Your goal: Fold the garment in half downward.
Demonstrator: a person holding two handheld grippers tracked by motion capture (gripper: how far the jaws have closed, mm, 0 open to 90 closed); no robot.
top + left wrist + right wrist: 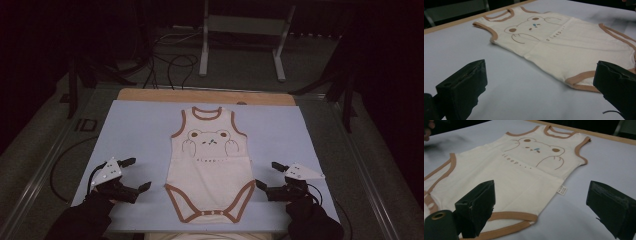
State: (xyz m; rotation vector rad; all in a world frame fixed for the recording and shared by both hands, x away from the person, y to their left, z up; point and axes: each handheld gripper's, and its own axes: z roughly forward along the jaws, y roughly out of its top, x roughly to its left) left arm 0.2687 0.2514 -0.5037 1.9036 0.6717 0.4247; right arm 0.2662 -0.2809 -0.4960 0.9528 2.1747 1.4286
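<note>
A cream sleeveless baby bodysuit [210, 165] with brown trim and a bear drawing lies flat, front up, on the pale blue mat [140, 130], neck toward the far edge. My left gripper [135, 175] rests on the mat just left of its lower hem, jaws wide apart and empty; in the left gripper view the bodysuit [564, 47] lies ahead of the gripper [540, 82]. My right gripper [267, 175] sits just right of the leg opening, also open and empty. In the right gripper view the gripper [541, 202] faces the bodysuit [511, 175], with its white side label [562, 190] in sight.
A wooden table edge [205, 96] shows beyond the mat. Behind it stand a white metal frame [240, 45] and loose black cables [170, 65] on the floor. Bare mat lies to both sides of the garment.
</note>
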